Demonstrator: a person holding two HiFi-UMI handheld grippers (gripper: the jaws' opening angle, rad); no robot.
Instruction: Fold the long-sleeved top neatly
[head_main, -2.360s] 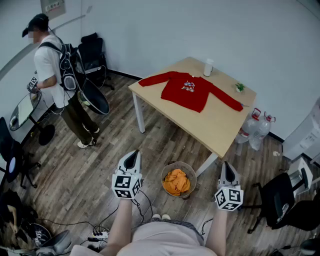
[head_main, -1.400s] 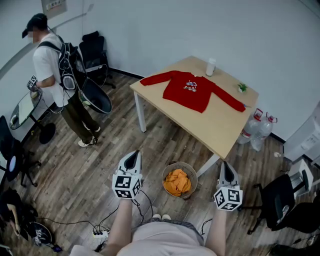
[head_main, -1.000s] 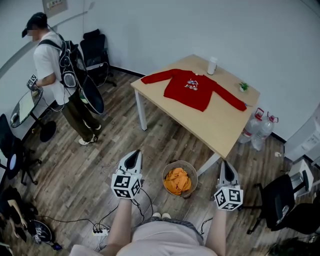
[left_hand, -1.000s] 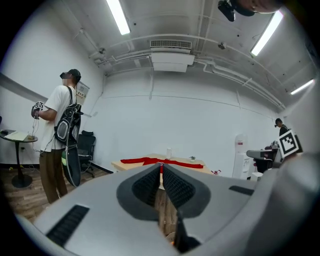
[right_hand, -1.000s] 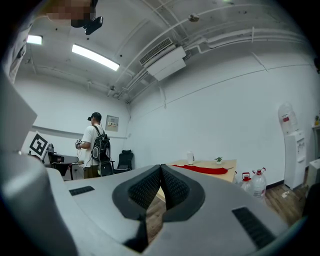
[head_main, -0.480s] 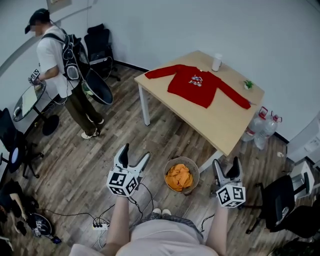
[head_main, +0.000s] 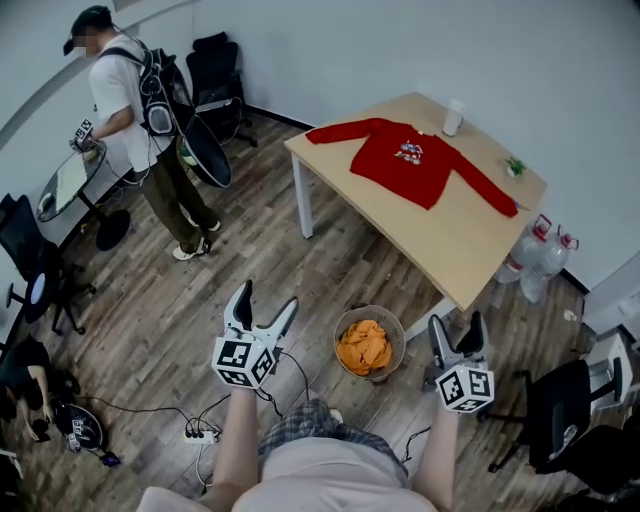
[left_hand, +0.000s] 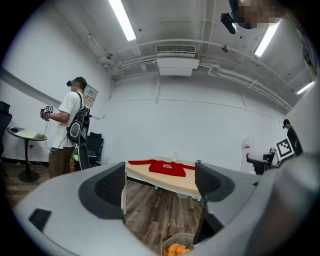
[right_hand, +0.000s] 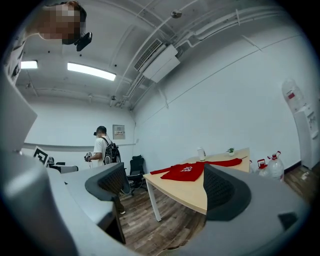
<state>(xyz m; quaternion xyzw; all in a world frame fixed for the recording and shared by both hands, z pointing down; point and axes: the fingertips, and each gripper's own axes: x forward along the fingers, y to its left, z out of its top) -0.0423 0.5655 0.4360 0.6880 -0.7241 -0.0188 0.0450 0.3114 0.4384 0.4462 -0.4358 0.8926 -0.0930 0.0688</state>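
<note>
A red long-sleeved top lies spread flat, sleeves out, on the light wooden table across the room. My left gripper and right gripper are held level over the wood floor, well short of the table. Both have just been opening, and both stand open with nothing between the jaws. In the left gripper view the top shows far off between the pads of the left gripper. In the right gripper view the top lies on the table beyond the right gripper.
A woven basket with orange cloth stands on the floor between my grippers. A person with a backpack stands at the far left. A white cup and a small plant are on the table. Water bottles stand beside it, and cables lie near my feet.
Both grippers' jaws went from shut to wide open. The head view shifted, so the table and the person now sit further right and higher in the picture.
</note>
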